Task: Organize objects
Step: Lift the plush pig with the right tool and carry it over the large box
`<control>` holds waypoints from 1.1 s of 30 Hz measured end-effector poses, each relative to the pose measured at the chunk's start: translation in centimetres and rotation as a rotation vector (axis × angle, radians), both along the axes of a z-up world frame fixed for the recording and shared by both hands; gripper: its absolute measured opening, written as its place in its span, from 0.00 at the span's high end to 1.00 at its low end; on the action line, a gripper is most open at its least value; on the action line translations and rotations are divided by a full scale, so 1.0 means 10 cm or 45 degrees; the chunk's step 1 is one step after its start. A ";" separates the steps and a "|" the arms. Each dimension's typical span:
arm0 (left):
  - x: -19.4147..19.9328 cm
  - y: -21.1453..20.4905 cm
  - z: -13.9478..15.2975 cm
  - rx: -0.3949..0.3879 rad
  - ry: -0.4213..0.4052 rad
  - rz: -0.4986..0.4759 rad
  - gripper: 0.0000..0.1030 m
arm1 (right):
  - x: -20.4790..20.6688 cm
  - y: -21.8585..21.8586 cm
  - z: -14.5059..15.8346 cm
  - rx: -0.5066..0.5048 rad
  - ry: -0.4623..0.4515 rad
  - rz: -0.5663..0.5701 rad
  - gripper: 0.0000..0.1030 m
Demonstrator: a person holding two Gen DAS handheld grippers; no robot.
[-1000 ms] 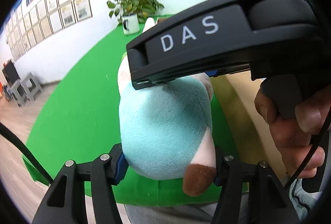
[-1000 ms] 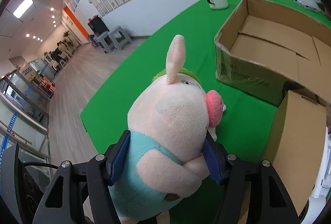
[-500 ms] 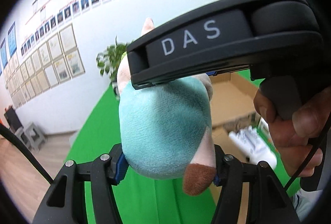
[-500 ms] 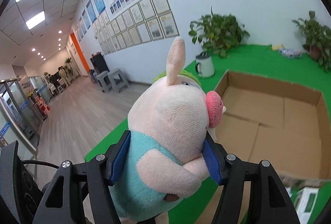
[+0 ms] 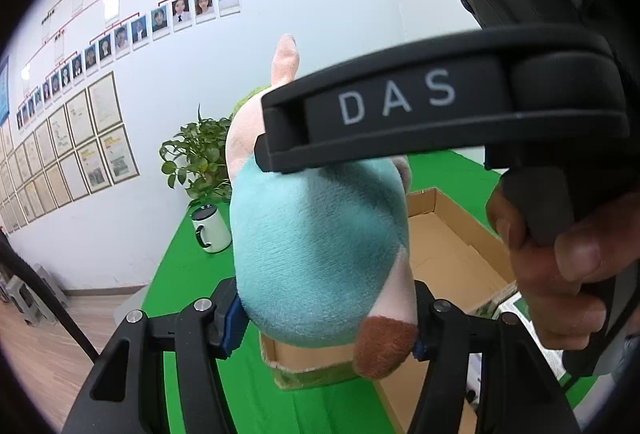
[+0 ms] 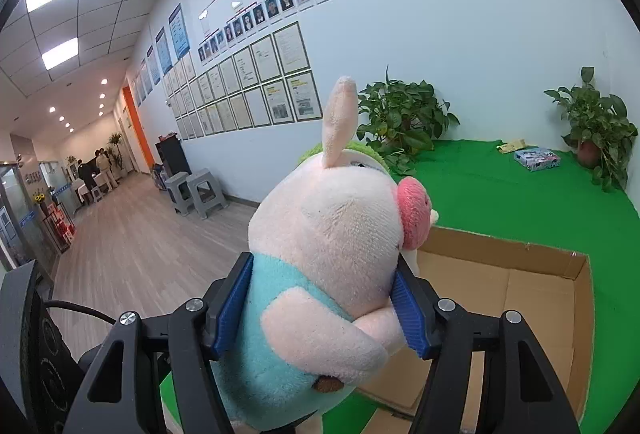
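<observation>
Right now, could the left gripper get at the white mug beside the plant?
Probably not: the left gripper is shut on the plush pig, which fills its fingers and hides the path to the white mug.

Plush pig (image 6: 332,234): short-pile fleece, matt, slightly nubby; teal body patch same pile. Left gripper (image 5: 326,318) and right gripper (image 6: 322,310): matt black plastic frames, bright metal screw heads, ribbed blue plastic pads (image 6: 408,318). Cardboard box (image 6: 516,298) behind the pig: raw brown corrugated, matt, clear glossy tape on its near edge. Table cover (image 6: 500,193) around the box: green cloth, matt, felt-like. Mug (image 5: 211,230) left of the box: glossy white enamel or ceramic. Floor: wood-look planks, low sheen.
</observation>
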State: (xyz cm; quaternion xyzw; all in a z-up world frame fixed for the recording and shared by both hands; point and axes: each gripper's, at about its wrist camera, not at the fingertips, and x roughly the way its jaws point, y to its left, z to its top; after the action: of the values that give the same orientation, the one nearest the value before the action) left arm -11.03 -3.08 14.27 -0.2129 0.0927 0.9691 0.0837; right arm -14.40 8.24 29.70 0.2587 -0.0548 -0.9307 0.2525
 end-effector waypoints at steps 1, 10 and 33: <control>-0.05 -0.02 0.00 0.004 -0.003 0.002 0.42 | -0.12 0.02 0.01 -0.002 -0.006 -0.002 0.39; -0.19 0.09 -0.31 0.031 -0.112 0.012 0.42 | -1.00 -0.10 -0.44 0.007 -0.130 0.016 0.40; -1.05 -0.16 -1.30 -0.033 -0.556 0.112 0.37 | -2.41 -0.25 -3.08 -0.155 -0.630 0.155 0.40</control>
State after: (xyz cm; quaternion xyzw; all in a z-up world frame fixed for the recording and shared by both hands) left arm -21.52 -4.64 1.27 -0.4227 0.0755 0.9014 0.0565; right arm -38.47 5.75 -1.05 0.4657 -0.1549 -0.8172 0.3022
